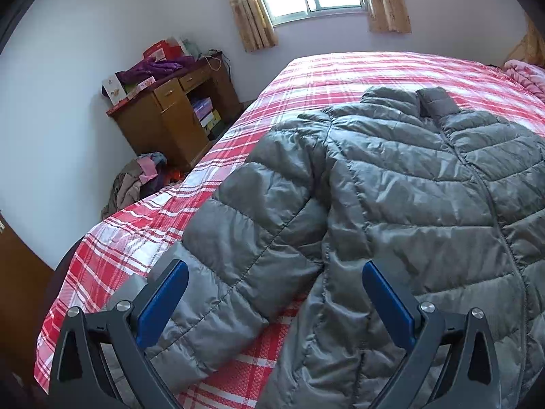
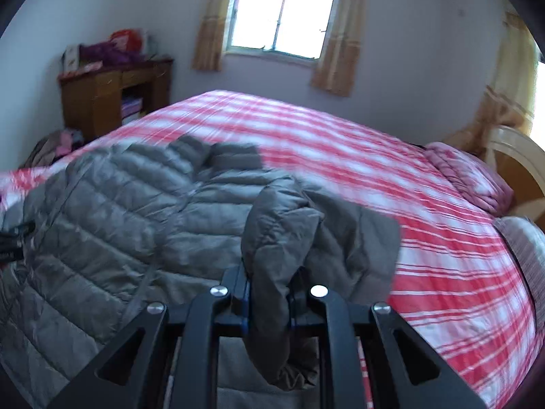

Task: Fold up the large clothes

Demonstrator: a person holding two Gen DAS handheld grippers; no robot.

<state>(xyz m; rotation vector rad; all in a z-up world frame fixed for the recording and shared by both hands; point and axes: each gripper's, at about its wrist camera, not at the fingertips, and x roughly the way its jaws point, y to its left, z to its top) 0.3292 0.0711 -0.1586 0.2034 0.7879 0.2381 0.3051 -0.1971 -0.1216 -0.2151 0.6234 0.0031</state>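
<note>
Right gripper (image 2: 269, 303) pinches jacket sleeve (image 2: 272, 238)

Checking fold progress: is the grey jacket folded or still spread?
Mostly spread: the jacket lies flat on the bed; the right gripper lifts one sleeve.

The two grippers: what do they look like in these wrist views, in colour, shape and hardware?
The left gripper has dark grey to black linkage arms with triangular cut-outs, round silver pivot screws, and flat blue pads on the inner faces of its fingers. The right gripper has the same black arms, cut-outs and silver screws; only slivers of blue show. No cables, markings, sleeves or hands are visible.
</note>
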